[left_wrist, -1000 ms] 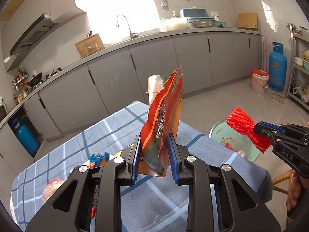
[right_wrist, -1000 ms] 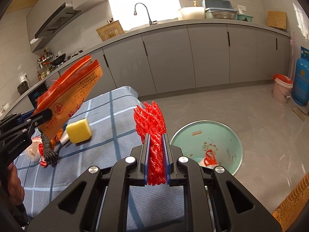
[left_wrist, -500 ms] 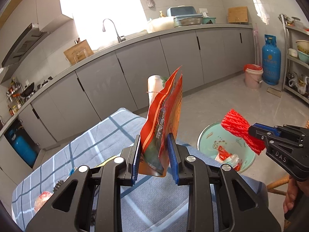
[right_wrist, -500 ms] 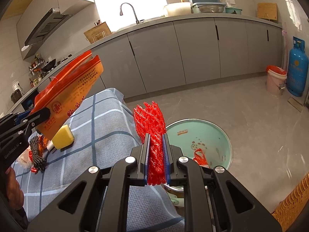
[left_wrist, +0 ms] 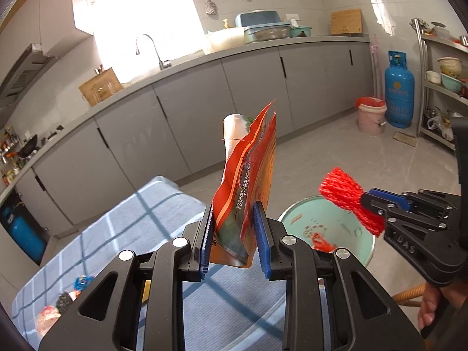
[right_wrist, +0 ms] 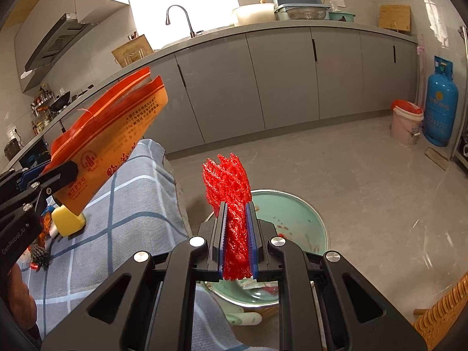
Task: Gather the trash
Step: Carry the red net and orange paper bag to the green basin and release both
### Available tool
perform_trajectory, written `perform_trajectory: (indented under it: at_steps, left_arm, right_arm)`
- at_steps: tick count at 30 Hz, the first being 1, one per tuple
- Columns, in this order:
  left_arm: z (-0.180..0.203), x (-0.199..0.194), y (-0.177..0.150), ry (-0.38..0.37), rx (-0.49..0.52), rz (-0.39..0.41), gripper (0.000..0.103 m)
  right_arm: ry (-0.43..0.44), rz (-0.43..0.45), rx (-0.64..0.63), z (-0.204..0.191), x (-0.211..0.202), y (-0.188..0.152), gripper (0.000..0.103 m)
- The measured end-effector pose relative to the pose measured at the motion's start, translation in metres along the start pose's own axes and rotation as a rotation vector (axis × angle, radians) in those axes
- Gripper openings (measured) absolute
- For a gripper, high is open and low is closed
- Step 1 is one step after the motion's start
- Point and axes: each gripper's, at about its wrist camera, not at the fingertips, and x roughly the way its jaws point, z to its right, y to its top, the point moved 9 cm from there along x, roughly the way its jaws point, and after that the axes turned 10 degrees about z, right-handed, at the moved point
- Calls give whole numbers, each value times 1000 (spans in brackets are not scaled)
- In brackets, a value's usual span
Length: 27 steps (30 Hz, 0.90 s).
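Table (left_wrist: 122,225): blue checked cloth, scraps at its left end.
Left gripper (left_wrist: 234,234): clamped on an upright orange food pouch (left_wrist: 248,181).
Basin (left_wrist: 359,251): green, on the floor beside the table.
Right gripper (right_wrist: 237,245): closed on red foam net (right_wrist: 231,193), above the basin.

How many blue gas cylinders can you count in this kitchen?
2: one gas cylinder beside the pink bucket, another under the counter at left. More may be hidden.
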Motion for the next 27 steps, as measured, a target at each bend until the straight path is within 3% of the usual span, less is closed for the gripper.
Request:
perform_trajectory:
  at_steps: [15, 18, 20, 22, 27]
  left_arm:
    - [39, 59, -18, -107, -33, -88, 29]
    - [43, 67, -22, -112, -28, -94, 35]
    - [43, 71, -26, -111, -29, -106, 45]
    - [40, 74, -29, -103, -34, -117, 52]
    - [33, 78, -37, -96, -55, -139, 58]
  right_arm:
    - [-50, -39, -5, 30, 52, -5, 17]
    - [-62, -49, 5, 37, 61, -8, 22]
    - [-84, -47, 15, 44, 65, -10, 41]
    - [-91, -53, 28, 50, 67, -12, 44]
    - [-101, -58, 34, 52, 65, -18, 50]
